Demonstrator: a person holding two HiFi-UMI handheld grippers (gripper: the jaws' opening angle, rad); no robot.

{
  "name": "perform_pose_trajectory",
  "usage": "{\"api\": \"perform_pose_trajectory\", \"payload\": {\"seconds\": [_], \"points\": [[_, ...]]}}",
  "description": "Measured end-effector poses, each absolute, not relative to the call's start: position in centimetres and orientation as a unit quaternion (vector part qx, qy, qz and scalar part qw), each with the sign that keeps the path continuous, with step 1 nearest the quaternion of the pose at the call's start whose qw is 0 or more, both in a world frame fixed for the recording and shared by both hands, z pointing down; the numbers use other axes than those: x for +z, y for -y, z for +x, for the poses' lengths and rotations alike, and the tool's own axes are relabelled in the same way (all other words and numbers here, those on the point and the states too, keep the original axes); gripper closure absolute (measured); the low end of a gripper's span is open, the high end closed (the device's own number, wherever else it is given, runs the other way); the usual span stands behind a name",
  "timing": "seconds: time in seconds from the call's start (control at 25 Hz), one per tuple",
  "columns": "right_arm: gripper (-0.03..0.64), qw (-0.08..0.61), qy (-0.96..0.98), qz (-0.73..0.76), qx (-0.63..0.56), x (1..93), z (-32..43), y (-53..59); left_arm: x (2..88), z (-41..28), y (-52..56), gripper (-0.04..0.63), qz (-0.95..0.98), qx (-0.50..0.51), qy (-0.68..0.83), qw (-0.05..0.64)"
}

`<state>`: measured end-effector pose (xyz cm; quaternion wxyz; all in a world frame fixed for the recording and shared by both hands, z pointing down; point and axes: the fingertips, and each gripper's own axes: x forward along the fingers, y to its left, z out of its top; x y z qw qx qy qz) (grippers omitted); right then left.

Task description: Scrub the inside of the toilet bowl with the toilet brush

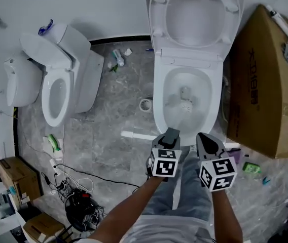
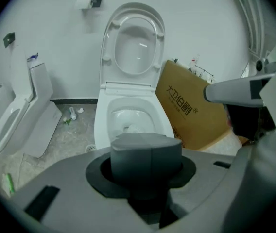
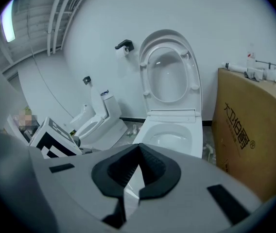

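Both claws clenched: left claw (image 1: 170,137) grips the toilet brush (image 1: 186,105), bristles down inside the toilet bowl (image 1: 159,101) for scrubbing; right claw (image 1: 208,143) empty.

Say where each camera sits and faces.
Head view: on the person's head, steeply down at the toilet; forearms, left hand-held gripper, right hand-held gripper show.
Left gripper view: rides its hand-held gripper, faces the toilet; jaws shut on the brush handle.
Right gripper view: rides its hand-held gripper, faces the toilet; jaws shut, empty.
All share the cardboard box.
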<state>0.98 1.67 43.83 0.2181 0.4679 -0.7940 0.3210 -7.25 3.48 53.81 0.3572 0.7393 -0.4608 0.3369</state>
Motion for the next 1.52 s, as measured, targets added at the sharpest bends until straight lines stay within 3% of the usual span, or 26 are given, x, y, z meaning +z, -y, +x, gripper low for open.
{"api": "perform_pose_trajectory", "payload": {"seconds": [0.72,1.0,1.16,1.52], "points": [[0.618,0.151,0.838,0.467,0.238,23.2,-1.9,-9.7,28.1,-8.6,-10.2,0.437,0.781,0.205,0.521,0.276],[0.618,0.113,0.859,0.460,0.192,16.6,0.5,-12.8,18.8,-5.7,-12.3,0.438,0.804,0.152,0.543,0.190],[0.618,0.101,0.867,0.457,0.171,14.4,1.9,-13.9,16.1,-3.6,-13.5,0.437,0.811,0.137,0.550,0.144],[0.618,0.099,0.866,0.465,0.158,13.5,4.3,-15.1,14.7,-1.5,-14.7,0.437,0.810,0.120,0.557,0.140]]}}
